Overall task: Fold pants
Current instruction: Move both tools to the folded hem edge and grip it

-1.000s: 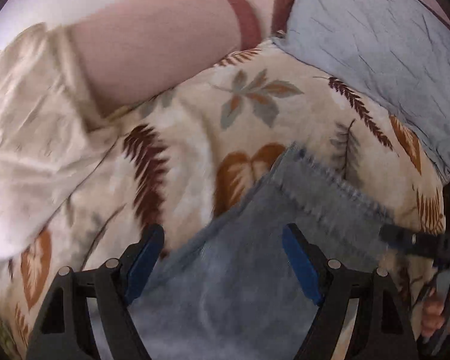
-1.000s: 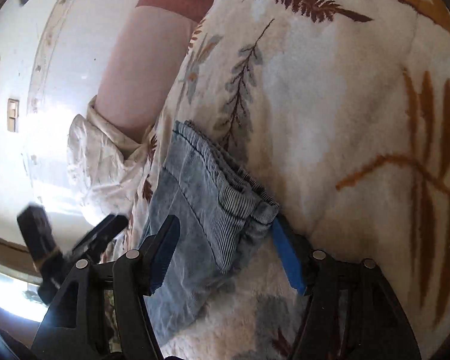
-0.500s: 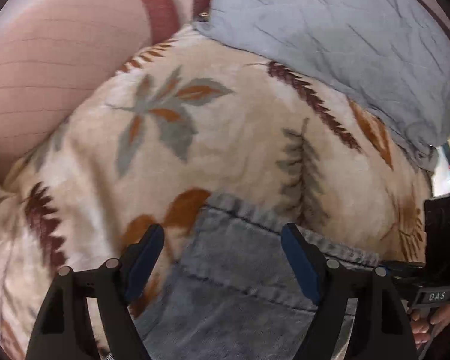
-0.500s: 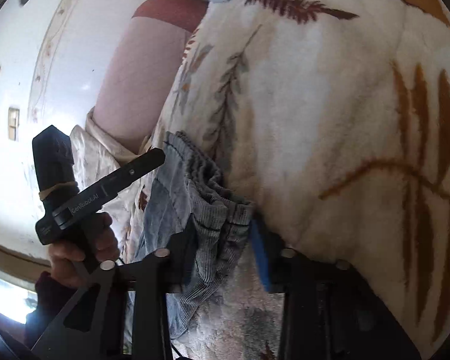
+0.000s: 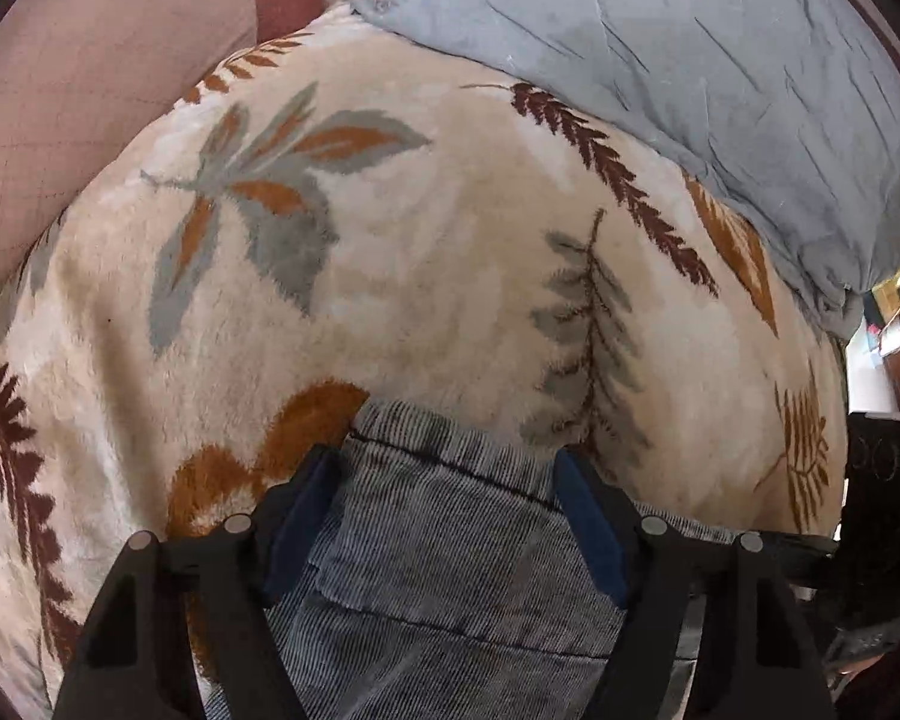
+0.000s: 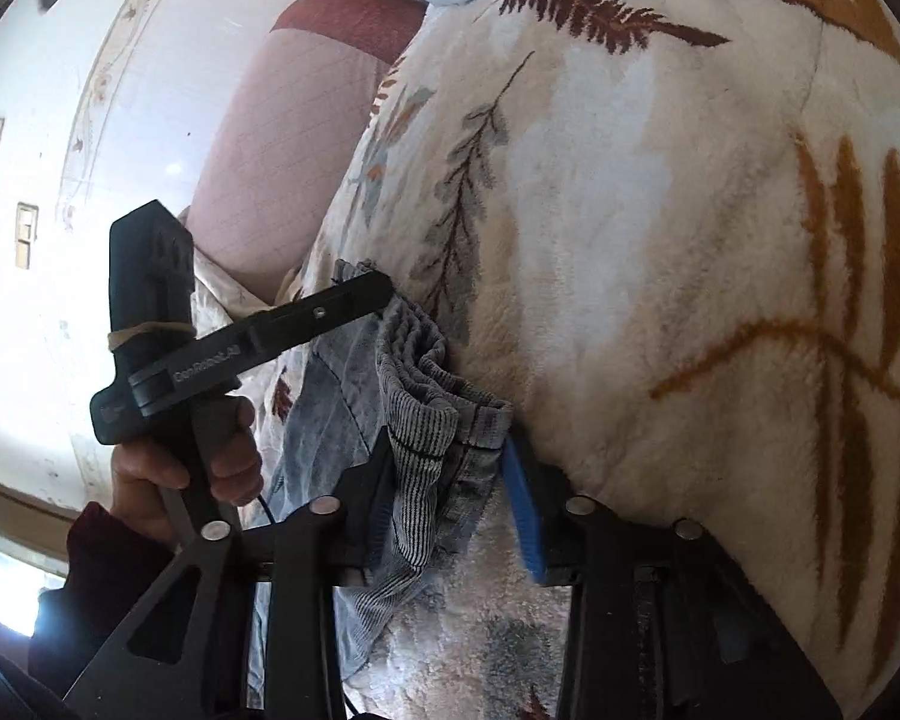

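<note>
- Right tool [image 6: 450,480] now clamped on bunched waistband of pants [image 6: 426,420], narrower than a second ago.
- Left tool [image 5: 444,516] apart, straddling pants [image 5: 450,540], closer in than before.
- Pants on leaf-print blanket [image 5: 420,276], waistband toward grey pillow [image 5: 690,60], length running back toward tools.

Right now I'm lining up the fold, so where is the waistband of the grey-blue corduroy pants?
The ribbed waistband lies on the cream leaf-print blanket, low in both wrist views, between each gripper's jaws.
</note>
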`<state>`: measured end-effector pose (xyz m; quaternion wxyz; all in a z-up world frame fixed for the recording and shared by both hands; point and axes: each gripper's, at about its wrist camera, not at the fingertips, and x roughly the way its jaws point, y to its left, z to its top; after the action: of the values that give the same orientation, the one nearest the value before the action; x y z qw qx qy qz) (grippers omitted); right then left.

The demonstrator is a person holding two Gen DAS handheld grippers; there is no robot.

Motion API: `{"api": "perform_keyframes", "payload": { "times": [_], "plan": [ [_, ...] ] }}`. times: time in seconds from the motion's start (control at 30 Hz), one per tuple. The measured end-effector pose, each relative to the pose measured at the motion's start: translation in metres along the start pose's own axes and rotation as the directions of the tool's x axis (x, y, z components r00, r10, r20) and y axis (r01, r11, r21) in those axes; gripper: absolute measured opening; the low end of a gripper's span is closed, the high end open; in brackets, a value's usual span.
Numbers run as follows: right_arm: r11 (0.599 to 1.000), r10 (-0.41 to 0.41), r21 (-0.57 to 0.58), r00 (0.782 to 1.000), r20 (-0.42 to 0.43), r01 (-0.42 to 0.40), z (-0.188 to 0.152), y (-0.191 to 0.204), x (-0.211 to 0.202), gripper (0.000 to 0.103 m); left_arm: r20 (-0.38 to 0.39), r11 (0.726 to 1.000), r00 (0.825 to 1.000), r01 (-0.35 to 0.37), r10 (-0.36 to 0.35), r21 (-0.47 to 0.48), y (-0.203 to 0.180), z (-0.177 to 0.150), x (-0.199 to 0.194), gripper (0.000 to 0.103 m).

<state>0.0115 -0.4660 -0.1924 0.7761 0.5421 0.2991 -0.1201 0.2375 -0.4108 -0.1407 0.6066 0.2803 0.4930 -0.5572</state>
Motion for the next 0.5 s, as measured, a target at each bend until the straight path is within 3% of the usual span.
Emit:
{"api": "perform_keyframes", "payload": {
  "times": [0.07, 0.13, 0.23, 0.4, 0.5],
  "plan": [
    [1.0, 0.002, -0.026, 1.0, 0.004, -0.002, -0.001, 0.005, 0.001, 0.046, 0.008, 1.0, 1.0, -0.005, 0.005, 0.003, -0.001, -0.001, -0.002, 0.067],
    [0.997, -0.024, -0.069, 1.0, 0.013, 0.025, -0.004, 0.013, 0.004, 0.046, 0.023, 1.0, 1.0, -0.013, 0.012, 0.02, -0.002, -0.002, -0.006, 0.06],
    [0.994, -0.044, -0.096, 0.999, 0.014, 0.045, -0.004, 0.015, 0.005, 0.03, 0.044, 0.998, 0.998, -0.037, 0.034, 0.054, -0.008, -0.005, -0.011, 0.052],
    [0.999, -0.015, -0.043, 1.0, 0.001, 0.016, -0.003, 0.014, 0.002, 0.026, 0.063, 0.994, 0.996, -0.064, 0.058, 0.09, -0.013, -0.008, -0.022, 0.044],
    [0.998, 0.0, -0.068, 1.0, 0.01, 0.001, -0.005, 0.023, -0.004, 0.025, 0.094, 0.994, 0.993, -0.076, 0.068, 0.081, -0.011, -0.008, -0.034, 0.032]
  ]
}}
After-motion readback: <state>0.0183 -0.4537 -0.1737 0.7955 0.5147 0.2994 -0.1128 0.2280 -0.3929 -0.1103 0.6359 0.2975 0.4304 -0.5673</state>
